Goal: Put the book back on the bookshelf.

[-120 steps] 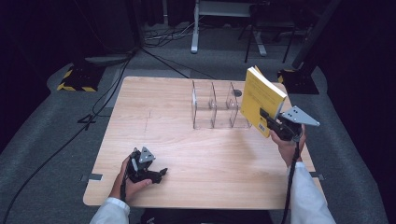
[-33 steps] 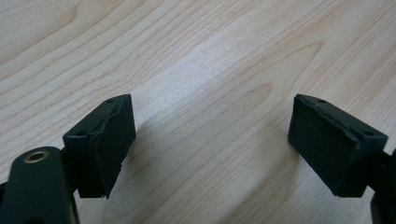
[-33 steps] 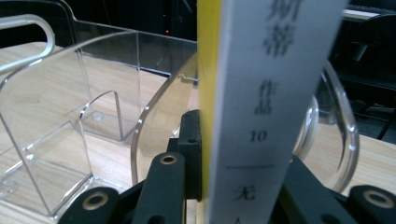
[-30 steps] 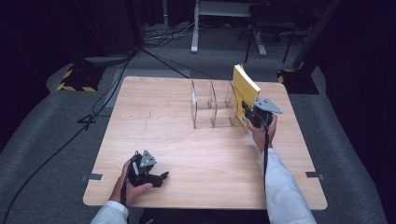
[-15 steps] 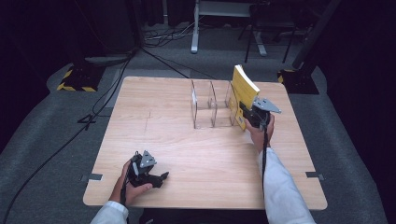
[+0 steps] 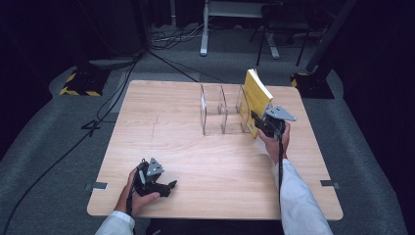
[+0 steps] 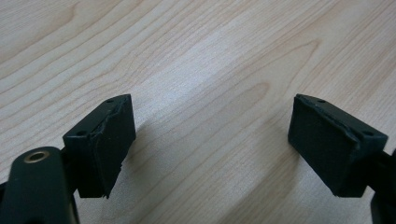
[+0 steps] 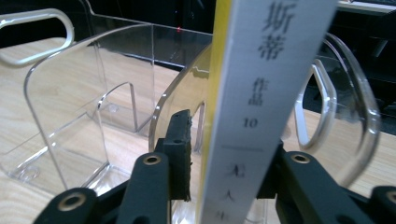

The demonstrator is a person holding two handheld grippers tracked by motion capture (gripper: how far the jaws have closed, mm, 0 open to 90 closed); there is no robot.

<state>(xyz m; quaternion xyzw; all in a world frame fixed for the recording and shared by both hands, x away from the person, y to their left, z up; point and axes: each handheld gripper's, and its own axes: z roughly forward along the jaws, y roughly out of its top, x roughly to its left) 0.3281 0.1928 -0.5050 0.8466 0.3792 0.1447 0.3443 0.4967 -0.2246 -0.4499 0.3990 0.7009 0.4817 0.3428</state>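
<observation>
Loosening my right claw (image 8: 224,158), jaws just opening around the yellow book (image 6: 256,100), now apparently seated in the clear rack (image 6: 220,115); left claw (image 7: 210,144) released.

So the clear divider rack (image 6: 221,112) sits on the bench (image 6: 195,161) around 1 o'clock from centre. The book (image 6: 257,95) stands upright in its rightmost slot, right hand-held gripper (image 6: 258,123) just in front. Left hand-held gripper (image 6: 169,187) is way off at 7 o'clock, near the front edge.
</observation>
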